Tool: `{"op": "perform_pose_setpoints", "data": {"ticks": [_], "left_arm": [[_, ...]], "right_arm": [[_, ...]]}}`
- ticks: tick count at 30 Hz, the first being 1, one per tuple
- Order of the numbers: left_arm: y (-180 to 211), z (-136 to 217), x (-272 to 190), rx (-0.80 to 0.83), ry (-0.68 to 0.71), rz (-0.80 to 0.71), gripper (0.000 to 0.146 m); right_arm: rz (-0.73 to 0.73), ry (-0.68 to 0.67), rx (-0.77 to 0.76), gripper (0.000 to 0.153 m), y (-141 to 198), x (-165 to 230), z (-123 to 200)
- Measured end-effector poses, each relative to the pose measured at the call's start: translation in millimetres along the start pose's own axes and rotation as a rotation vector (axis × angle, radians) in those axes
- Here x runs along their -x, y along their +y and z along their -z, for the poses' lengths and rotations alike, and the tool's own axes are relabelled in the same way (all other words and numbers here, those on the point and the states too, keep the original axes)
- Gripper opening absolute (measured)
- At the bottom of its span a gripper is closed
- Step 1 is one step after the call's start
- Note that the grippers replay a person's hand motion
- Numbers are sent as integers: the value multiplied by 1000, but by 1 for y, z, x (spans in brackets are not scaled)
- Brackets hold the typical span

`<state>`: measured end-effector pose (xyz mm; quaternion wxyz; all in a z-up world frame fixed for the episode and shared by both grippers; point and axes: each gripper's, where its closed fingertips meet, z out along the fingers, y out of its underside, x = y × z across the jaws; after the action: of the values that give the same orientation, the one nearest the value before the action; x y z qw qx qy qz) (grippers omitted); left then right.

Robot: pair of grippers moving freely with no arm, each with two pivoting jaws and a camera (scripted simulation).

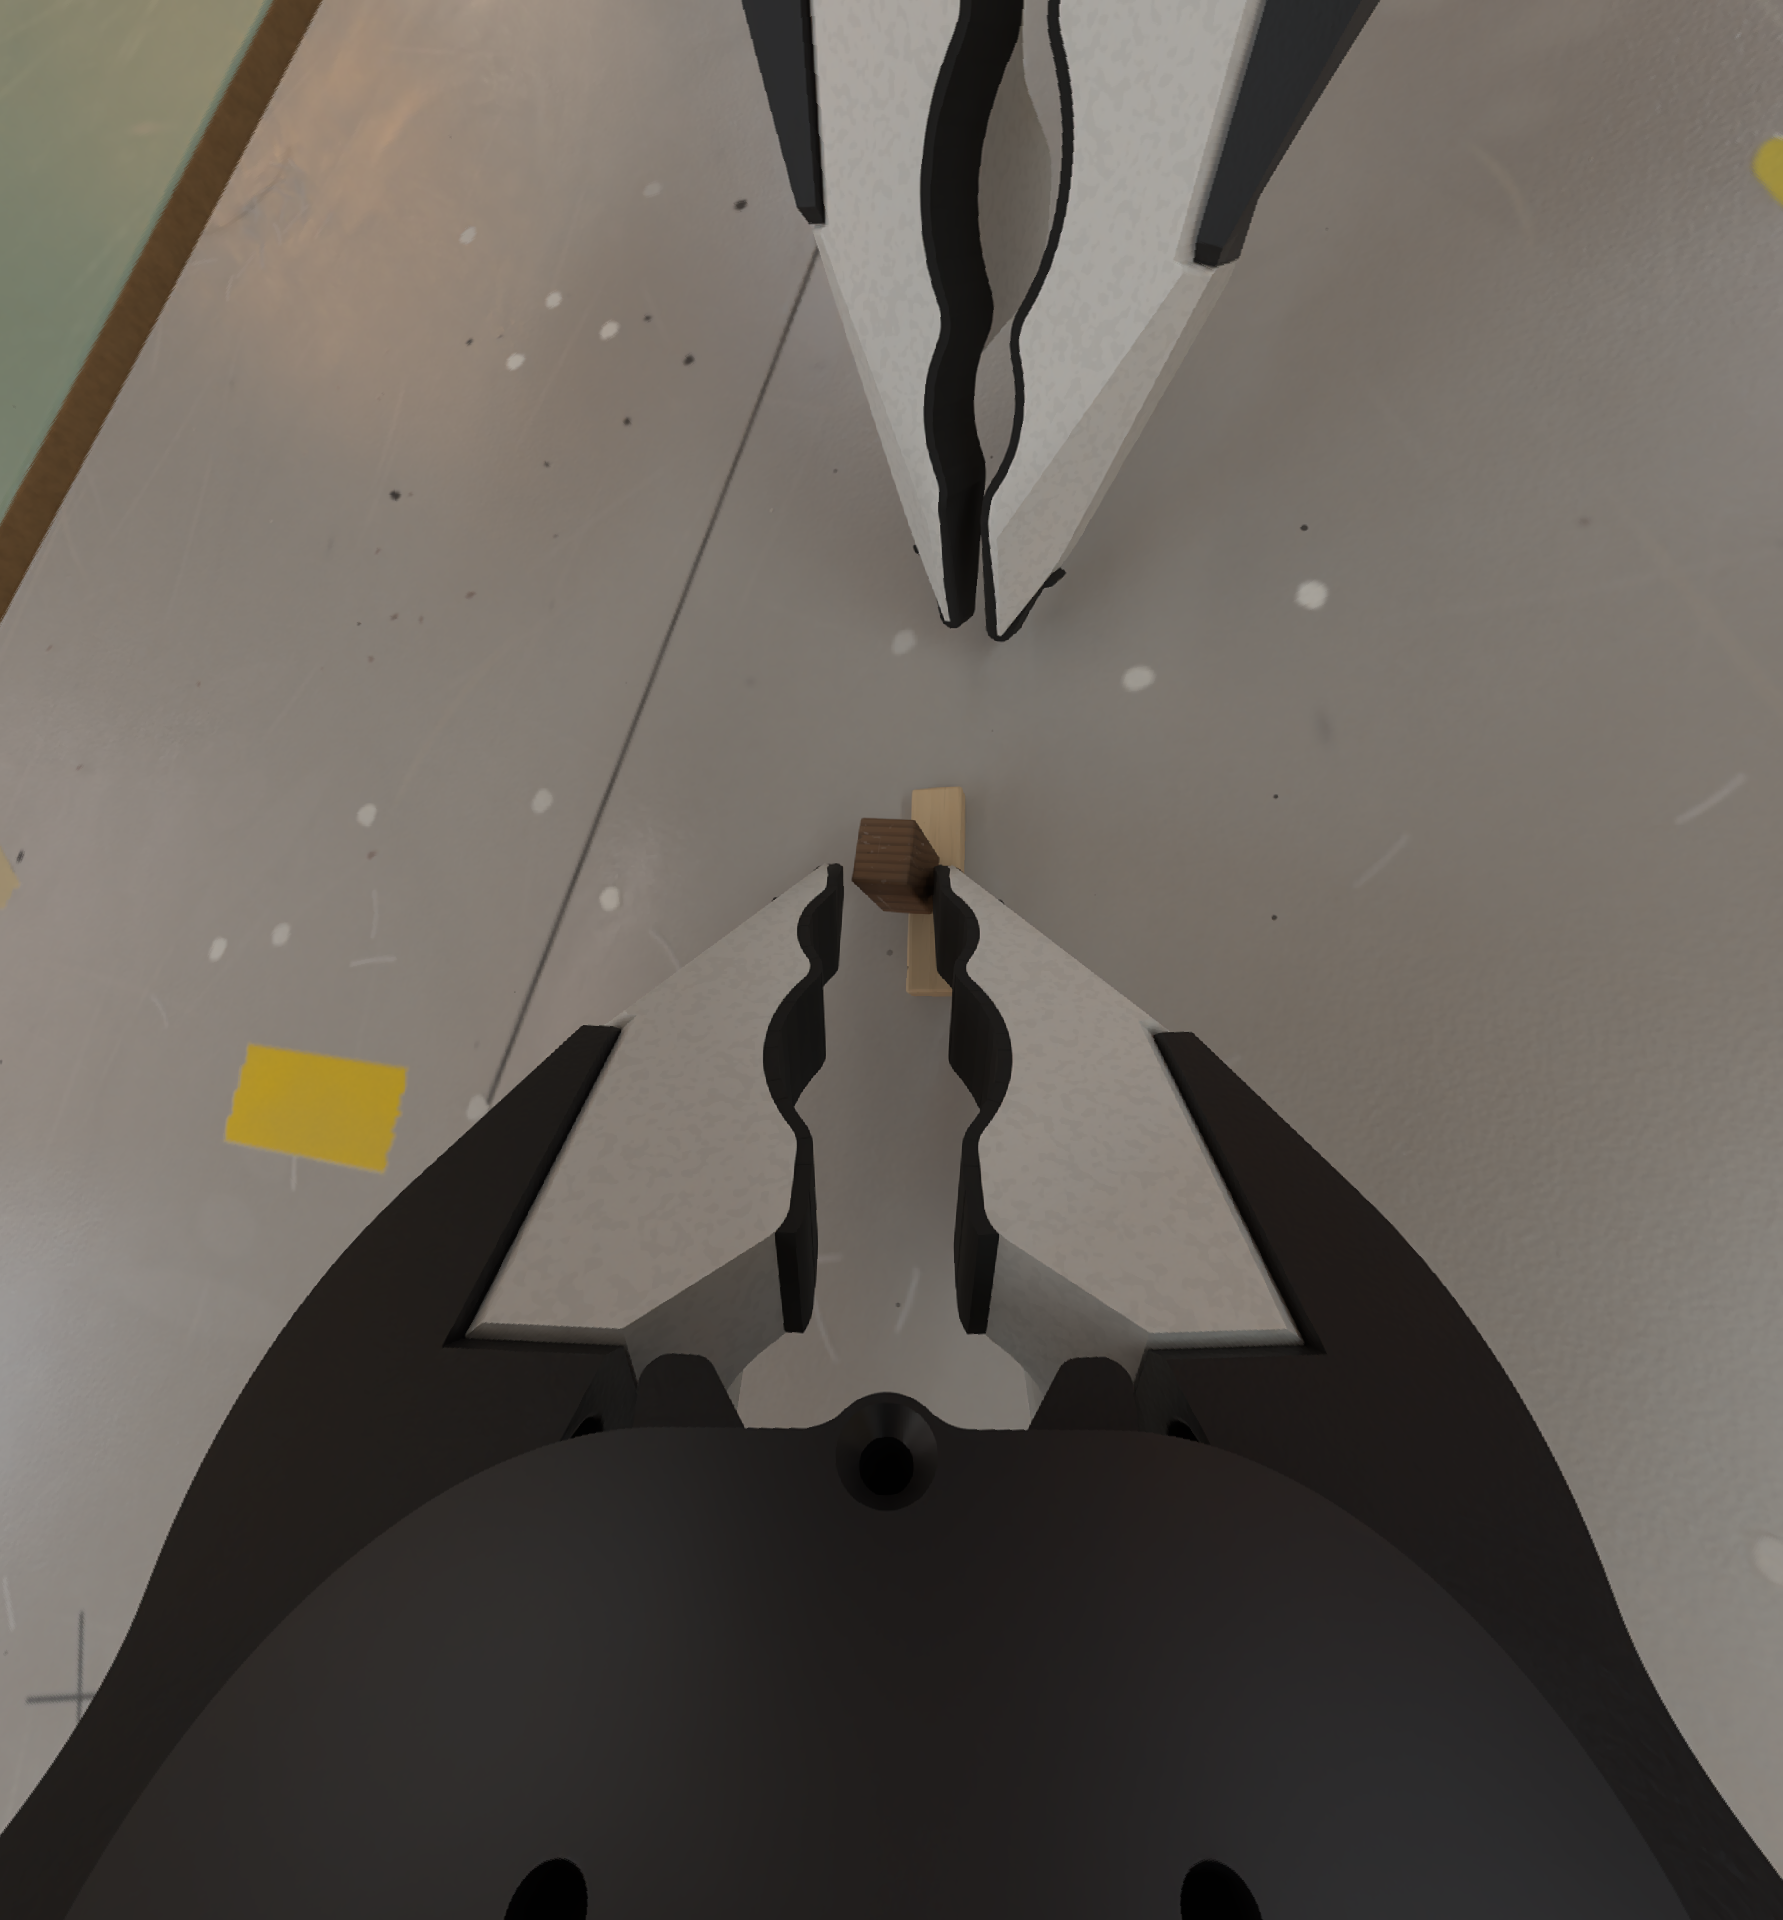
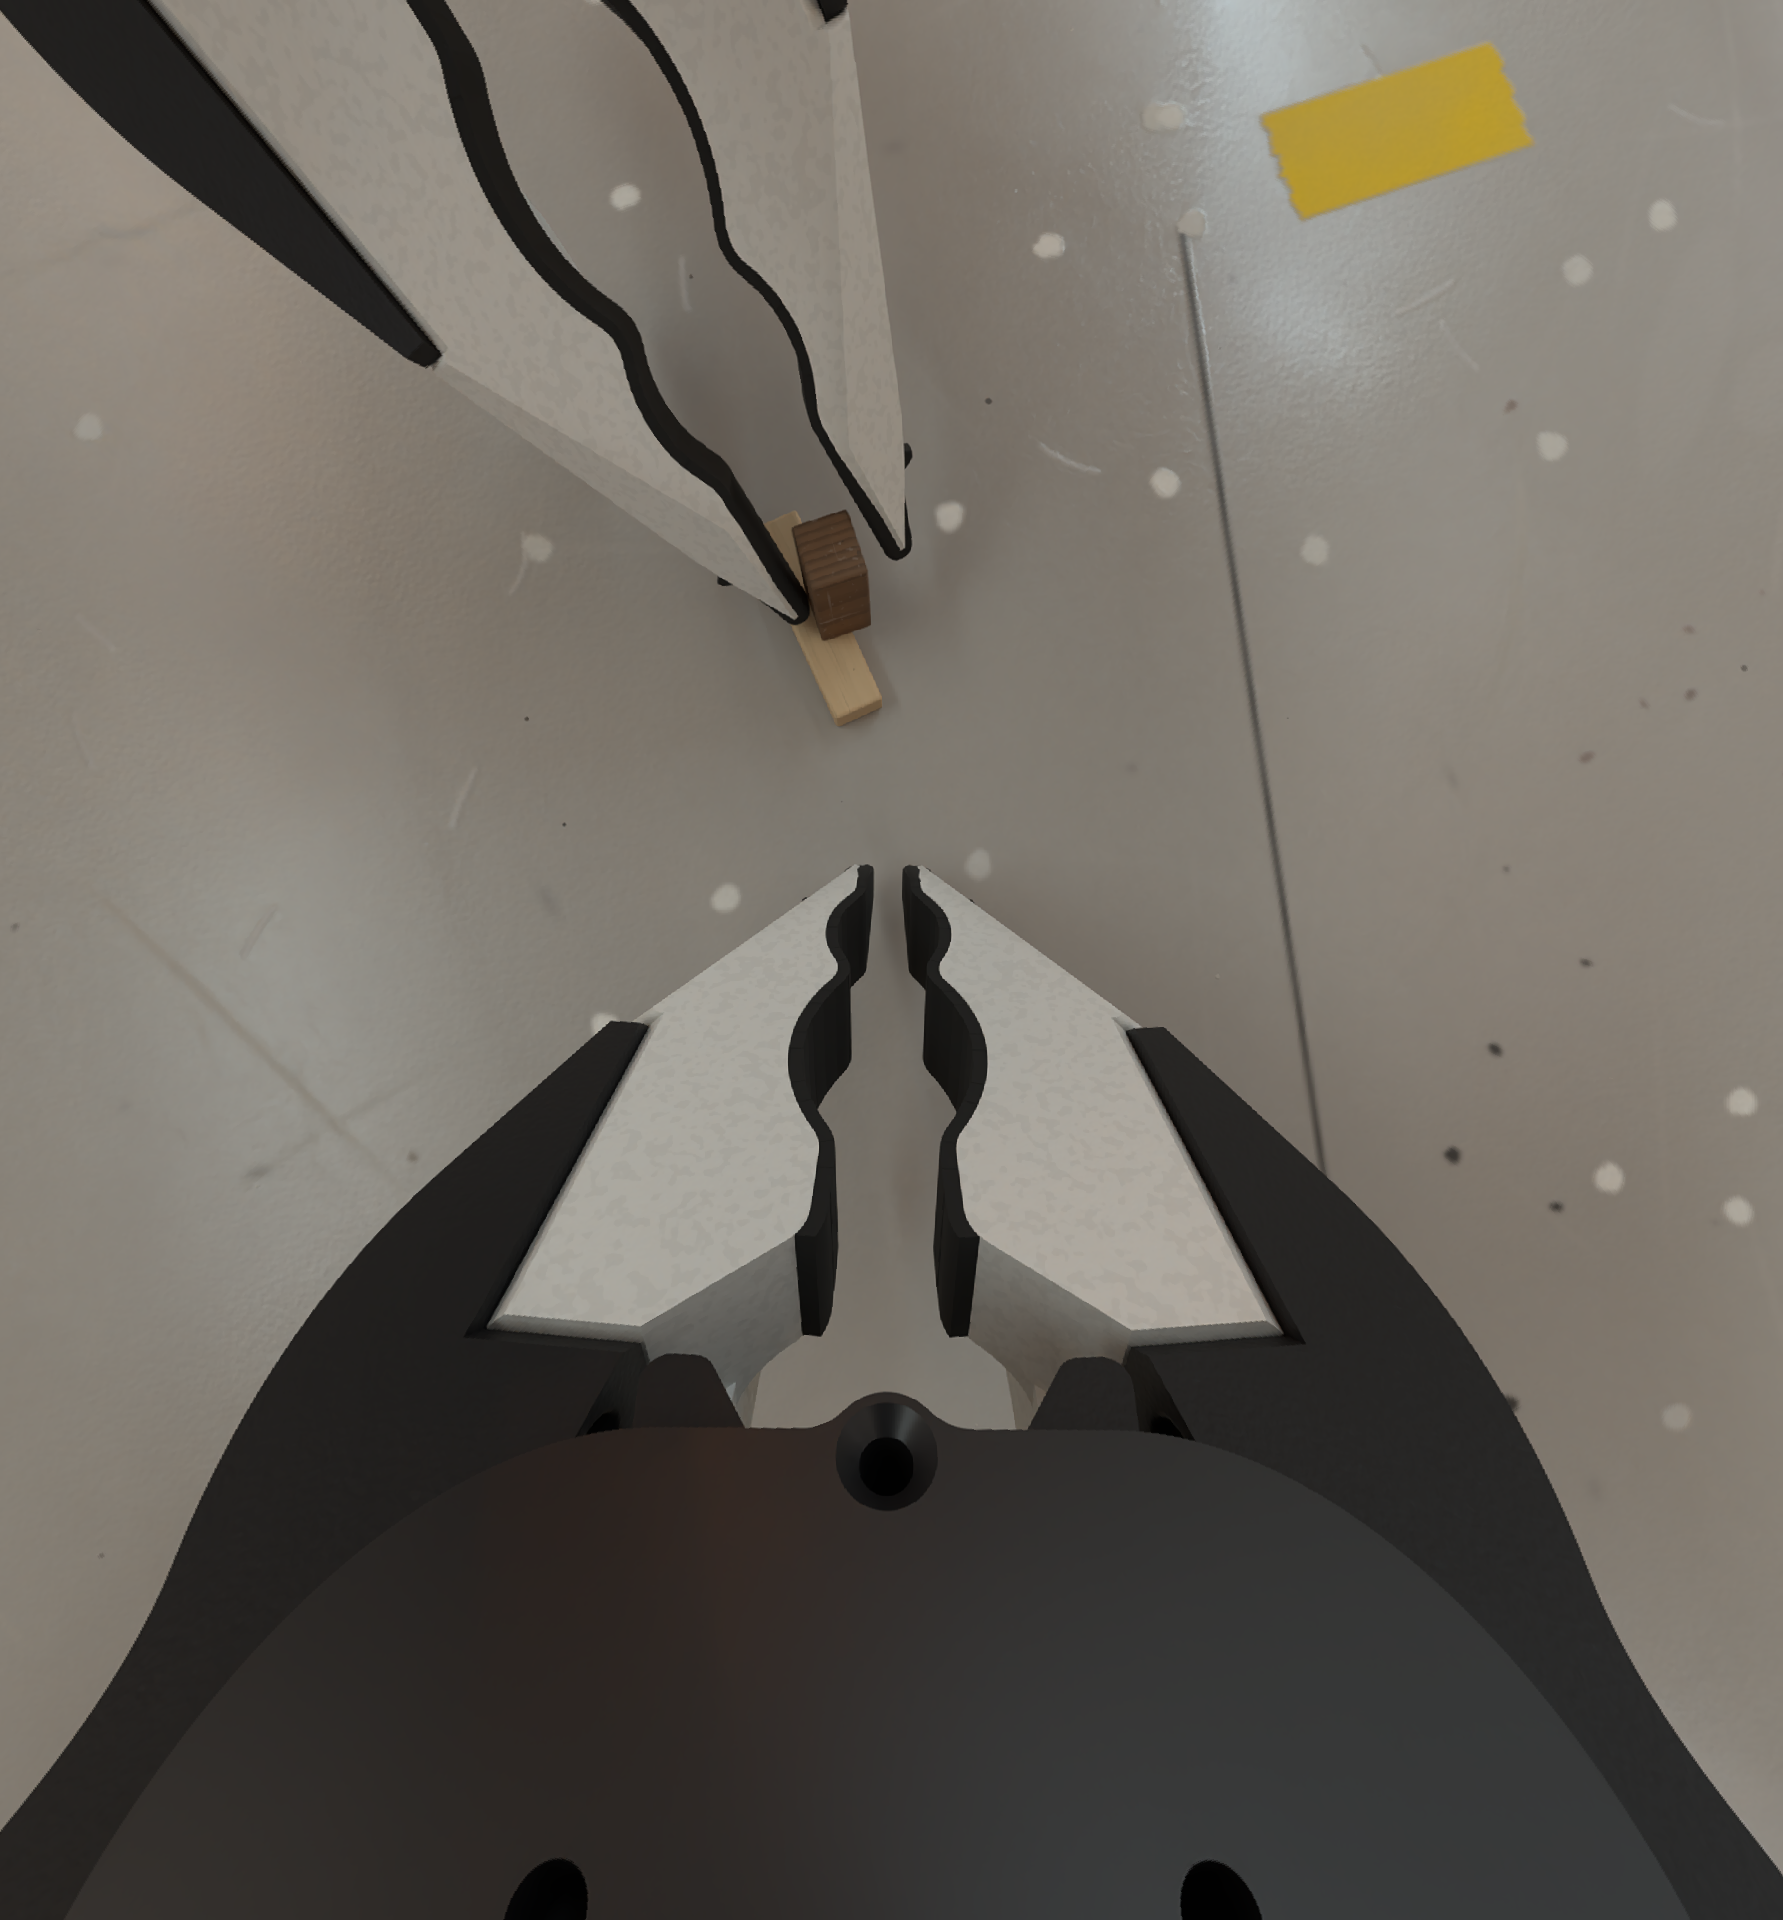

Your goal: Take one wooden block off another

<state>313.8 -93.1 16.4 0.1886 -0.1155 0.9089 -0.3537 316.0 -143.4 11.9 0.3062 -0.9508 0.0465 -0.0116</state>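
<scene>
dark block (image 1: 889,864) between spread left gripper (image 1: 887,881) fingertips, atop pale block (image 1: 941,826).

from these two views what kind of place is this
Probably a workshop or lab bench: a scuffed grey table flecked with white and dark paint, pieces of yellow tape stuck on it, and two small wooden blocks, a dark block on a pale plank.

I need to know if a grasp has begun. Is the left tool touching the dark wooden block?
Touching: in the right wrist view one fingertip of the left tool presses the dark block; the other fingertip stands clear.
</scene>
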Motion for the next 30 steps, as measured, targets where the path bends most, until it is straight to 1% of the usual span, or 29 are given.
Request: {"op": "perform_pose_setpoints", "data": {"ticks": [5, 15, 23, 30], "left_arm": [[1, -1, 0, -4, 0, 0, 13], [-2, -3, -3, -31, 20, 2, 12], [-4, -3, -4, -52, 25, -8, 11], [-11, 1, -4, -94, 5, -50, 10]], "right_arm": [[7, 3, 2, 5, 0, 0, -3], [32, 17, -9, 8, -3, 2, -1], [45, 32, 1, 6, -1, 0, 0], [36, 39, -2, 6, -2, -2, 3]]}}
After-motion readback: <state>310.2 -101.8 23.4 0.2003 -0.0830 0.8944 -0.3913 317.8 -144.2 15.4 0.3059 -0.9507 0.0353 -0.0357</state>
